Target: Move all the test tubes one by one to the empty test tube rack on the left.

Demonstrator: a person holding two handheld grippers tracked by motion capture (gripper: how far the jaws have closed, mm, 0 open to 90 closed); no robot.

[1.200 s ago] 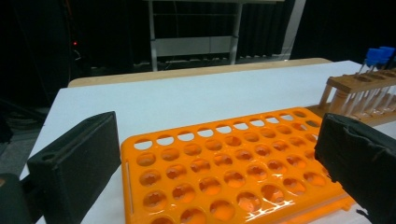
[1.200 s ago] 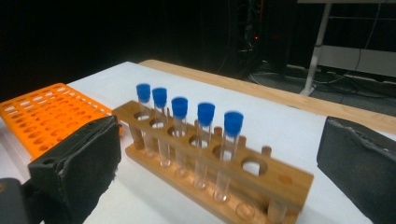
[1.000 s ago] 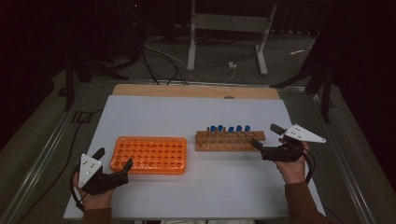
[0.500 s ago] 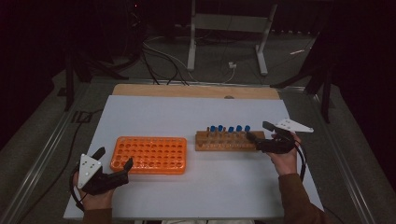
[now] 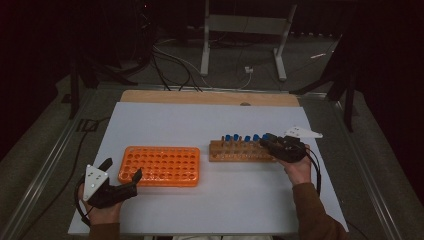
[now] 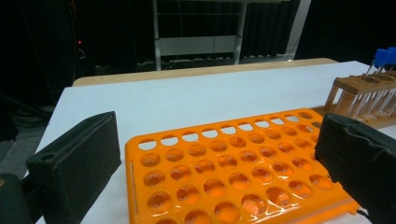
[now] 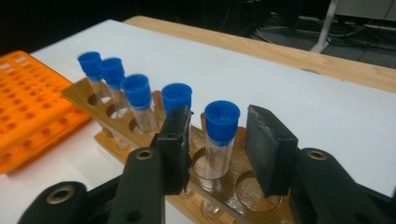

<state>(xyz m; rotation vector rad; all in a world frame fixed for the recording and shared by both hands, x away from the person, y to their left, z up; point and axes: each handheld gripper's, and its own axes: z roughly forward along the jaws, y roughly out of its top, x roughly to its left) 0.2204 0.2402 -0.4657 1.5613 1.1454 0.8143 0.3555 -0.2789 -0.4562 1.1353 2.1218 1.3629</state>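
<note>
At the near left, the left gripper [image 5: 121, 181] rests with its padded black jaws wide apart at the near corner of the glossy orange plastic rack [image 5: 160, 165], a flat grid of round holes. Right of it, the right gripper [image 7: 217, 140] holds its jaws apart around a clear, blue-capped tube [image 7: 220, 138] standing in the wooden rack [image 5: 240, 150]. Both racks sit on a matte white sheet [image 5: 200, 125] over a wooden table [image 5: 210, 98], with dark floor and cables beyond.
</note>
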